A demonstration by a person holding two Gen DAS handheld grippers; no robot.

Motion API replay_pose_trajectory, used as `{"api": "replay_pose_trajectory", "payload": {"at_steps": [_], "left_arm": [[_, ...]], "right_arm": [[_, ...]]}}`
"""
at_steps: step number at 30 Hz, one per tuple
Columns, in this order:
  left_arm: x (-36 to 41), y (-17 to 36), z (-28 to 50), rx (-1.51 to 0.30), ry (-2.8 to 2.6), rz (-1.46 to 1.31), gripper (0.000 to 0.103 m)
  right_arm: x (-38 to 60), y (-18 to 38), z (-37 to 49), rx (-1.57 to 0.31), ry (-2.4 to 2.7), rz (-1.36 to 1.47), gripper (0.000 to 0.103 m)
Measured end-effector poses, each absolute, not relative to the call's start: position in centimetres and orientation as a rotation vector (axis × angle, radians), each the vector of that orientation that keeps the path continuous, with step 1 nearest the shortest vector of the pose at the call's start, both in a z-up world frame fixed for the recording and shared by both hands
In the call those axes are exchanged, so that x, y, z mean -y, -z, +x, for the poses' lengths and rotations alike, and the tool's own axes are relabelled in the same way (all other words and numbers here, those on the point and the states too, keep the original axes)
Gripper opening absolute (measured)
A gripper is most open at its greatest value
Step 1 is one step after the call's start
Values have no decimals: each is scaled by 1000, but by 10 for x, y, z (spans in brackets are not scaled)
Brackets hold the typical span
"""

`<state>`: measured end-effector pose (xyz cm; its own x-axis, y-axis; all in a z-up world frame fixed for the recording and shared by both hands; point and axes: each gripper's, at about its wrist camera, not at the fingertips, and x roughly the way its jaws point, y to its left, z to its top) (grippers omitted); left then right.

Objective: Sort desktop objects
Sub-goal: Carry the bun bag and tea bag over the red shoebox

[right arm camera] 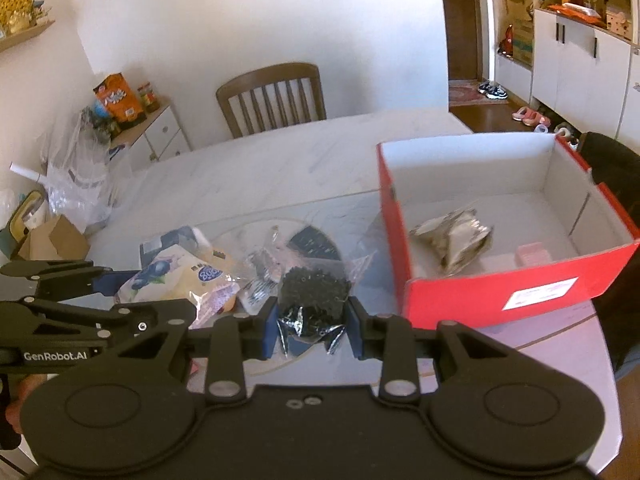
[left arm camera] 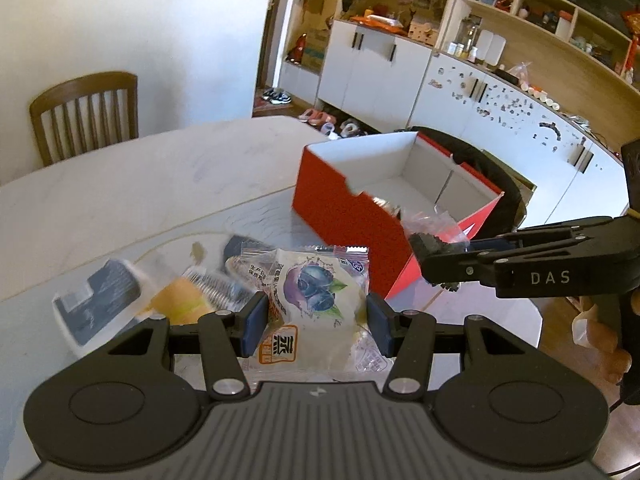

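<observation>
My left gripper (left arm camera: 316, 322) is shut on a blueberry pastry packet (left arm camera: 316, 300), held above the table. From the right wrist view the same packet (right arm camera: 176, 280) shows at the left, in the left gripper (right arm camera: 110, 286). My right gripper (right arm camera: 312, 330) is shut on a clear bag of small black pieces (right arm camera: 312, 300); in the left wrist view this bag (left arm camera: 434, 240) hangs at the near corner of the red box (left arm camera: 352, 232). The red box (right arm camera: 496, 292) stands open at the right, with a crumpled silver packet (right arm camera: 452, 242) and a pink item (right arm camera: 532, 254) inside.
Several loose packets and a dark device (left arm camera: 100, 296) lie on the round glass turntable (right arm camera: 256, 232) below the grippers. A wooden chair (right arm camera: 274, 98) stands at the table's far side. White cabinets (left arm camera: 372, 68) and shelves line the right wall. A plastic bag (right arm camera: 78, 184) sits by the left edge.
</observation>
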<state>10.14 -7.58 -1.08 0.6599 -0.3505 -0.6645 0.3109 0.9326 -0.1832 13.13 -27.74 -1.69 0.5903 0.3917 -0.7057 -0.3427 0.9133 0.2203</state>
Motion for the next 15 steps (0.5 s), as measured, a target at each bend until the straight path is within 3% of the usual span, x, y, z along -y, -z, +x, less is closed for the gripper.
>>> {"api": "replay_pose_trajectory", "payload": {"at_steps": [15], "left_arm": [[152, -5, 153, -742, 439, -36, 52]], "right_arm": [[357, 9, 171, -818, -342, 82, 33]]}}
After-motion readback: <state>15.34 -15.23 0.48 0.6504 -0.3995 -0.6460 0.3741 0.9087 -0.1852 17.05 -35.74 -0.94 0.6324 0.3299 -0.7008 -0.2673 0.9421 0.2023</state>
